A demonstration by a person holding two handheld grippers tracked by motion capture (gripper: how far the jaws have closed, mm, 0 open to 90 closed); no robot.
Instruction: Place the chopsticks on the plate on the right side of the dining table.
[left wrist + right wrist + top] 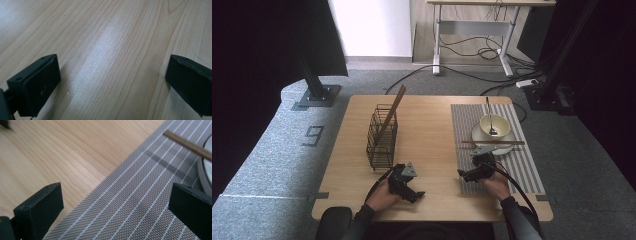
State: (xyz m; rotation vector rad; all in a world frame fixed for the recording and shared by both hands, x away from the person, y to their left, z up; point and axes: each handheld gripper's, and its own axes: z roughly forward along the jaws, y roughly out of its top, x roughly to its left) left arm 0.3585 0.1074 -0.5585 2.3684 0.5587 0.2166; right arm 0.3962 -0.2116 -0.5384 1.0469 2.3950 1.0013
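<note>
The right gripper point(464, 173) rests low over the near left edge of the striped placemat point(532, 172), its jaws spread wide with nothing between them; in the right gripper view point(116, 213) the mat's grey weave runs under the gap and bare wood lies off to the left jaw's side. Just ahead of this gripper a single brown chopstick point(493, 142) lies flat across the near rim of a white plate point(508, 148), its end reaching out over the mat, clear of the jaws; the same stick point(187, 145) crosses the upper right corner of the gripper's own view, beside the plate's edge point(203, 171). On the plate sits a cream bowl point(499, 121) with a spoon point(488, 116) leaning in it. The left gripper point(417, 195) rests on the wooden table point(427, 125), well apart from the right one, jaws also wide and empty, with only wood grain between them in its own view point(113, 82). Ahead and slightly left of it stands a black wire basket point(381, 137) holding another chopstick point(392, 111) that leans tilted out of its top.
</note>
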